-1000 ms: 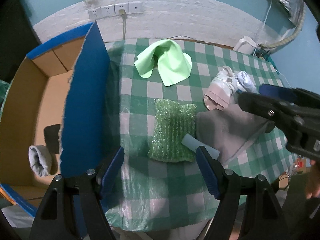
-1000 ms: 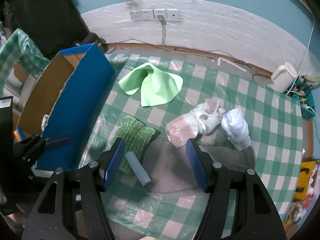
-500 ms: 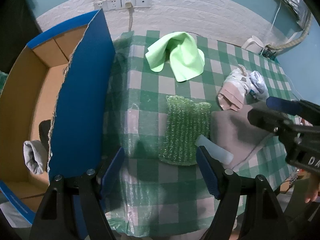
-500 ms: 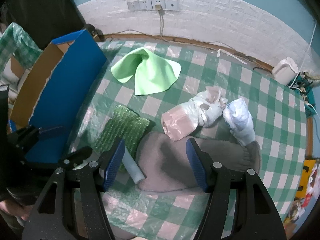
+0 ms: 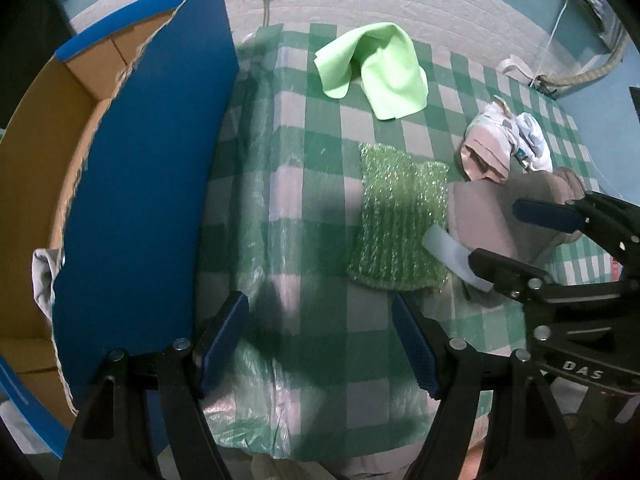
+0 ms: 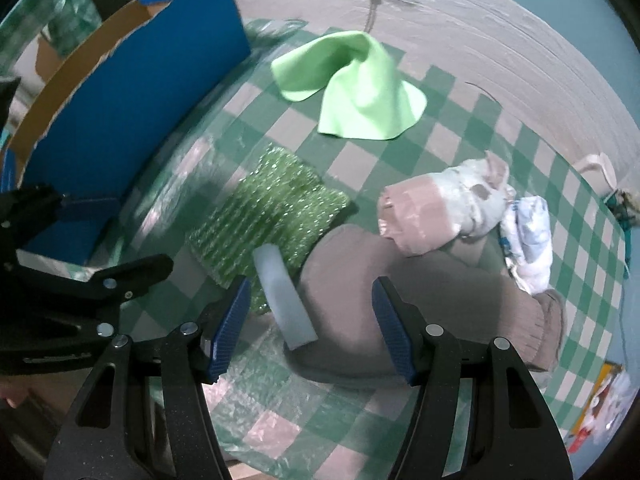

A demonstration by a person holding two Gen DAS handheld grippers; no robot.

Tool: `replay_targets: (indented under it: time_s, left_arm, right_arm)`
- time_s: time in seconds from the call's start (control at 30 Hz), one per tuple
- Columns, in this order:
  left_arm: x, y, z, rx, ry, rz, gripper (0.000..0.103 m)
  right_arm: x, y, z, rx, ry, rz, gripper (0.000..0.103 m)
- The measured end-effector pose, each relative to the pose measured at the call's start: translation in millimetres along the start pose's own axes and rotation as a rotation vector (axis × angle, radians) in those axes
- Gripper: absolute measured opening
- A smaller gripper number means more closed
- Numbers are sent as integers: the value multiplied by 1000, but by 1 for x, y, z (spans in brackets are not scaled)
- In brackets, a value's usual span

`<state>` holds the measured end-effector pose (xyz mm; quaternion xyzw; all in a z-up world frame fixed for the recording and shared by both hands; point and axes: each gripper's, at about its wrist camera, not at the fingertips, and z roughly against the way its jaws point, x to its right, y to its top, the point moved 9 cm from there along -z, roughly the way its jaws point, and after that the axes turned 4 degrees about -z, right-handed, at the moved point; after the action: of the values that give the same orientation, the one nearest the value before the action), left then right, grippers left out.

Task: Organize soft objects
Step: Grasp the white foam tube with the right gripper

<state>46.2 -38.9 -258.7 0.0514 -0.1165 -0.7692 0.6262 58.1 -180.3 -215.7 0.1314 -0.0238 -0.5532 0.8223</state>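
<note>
On checked worktop (image 5: pixel 308 184): lime cloth (image 5: pixel 376 68), green bubble wrap (image 5: pixel 396 224), grey fabric (image 6: pixel 420 292) unsorted | inside blue-sided cardboard box (image 5: pixel 132 168): one pale item | left claw (image 5: pixel 320 340), right claw (image 6: pixel 310 326): open, empty

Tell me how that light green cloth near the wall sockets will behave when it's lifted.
The light green cloth lies draped in soft folds, so it will probably hang limp. It looks thin, so likely light. Pinched at one peak, it would probably unfold and trail.
</note>
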Motion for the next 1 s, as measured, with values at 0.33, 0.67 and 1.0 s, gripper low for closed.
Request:
replay_targets:
  time_s: [0.33, 0.67, 1.0]
  left_arm:
    - [-4, -4, 0, -13, -3, 10, 76]
    - [-5, -1, -3, -22, -16, 40, 76]
    - [17, 13, -4, -3, -35, 16, 82]
  right_arm:
    - [-15, -9, -26, -49, -15, 96, 45]
    - [-16, -12, -26, -50, -5, 112, 13]
    - [17, -7, -2, 0, 28, -34, 13]
